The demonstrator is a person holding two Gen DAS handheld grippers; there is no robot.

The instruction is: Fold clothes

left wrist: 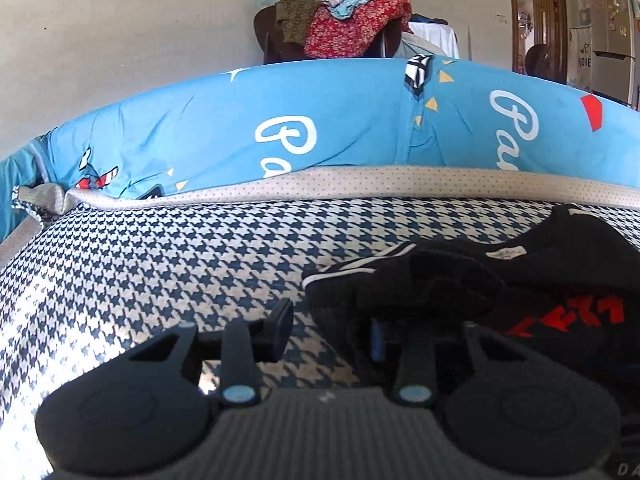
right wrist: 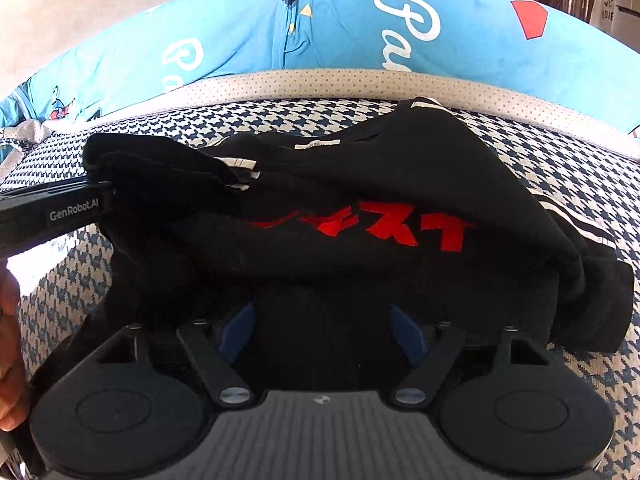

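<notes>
A black garment point(right wrist: 360, 184) with red lettering and white stripes lies crumpled on a houndstooth bedcover point(right wrist: 580, 168). My right gripper point(right wrist: 324, 320) stands open and wide. Its blue pads point(right wrist: 240, 330) are tucked under the garment's near edge, and black cloth lies over and between them. In the left wrist view the garment point(left wrist: 520, 276) is at the right. My left gripper point(left wrist: 328, 320) is open with a narrow gap that shows bedcover. The garment's striped edge drapes over its right finger, while the left finger point(left wrist: 282, 324) is bare. From the right wrist, the left gripper's body point(right wrist: 56, 210) reaches in under the garment's left edge.
A long blue pillow point(left wrist: 320, 120) with white script and a grey dotted band point(left wrist: 360, 180) runs along the far side of the bed. Beyond it a chair holds piled clothes point(left wrist: 344, 20). A doorway and a fridge point(left wrist: 612, 20) stand at the far right. A hand point(right wrist: 8, 340) shows at the left edge.
</notes>
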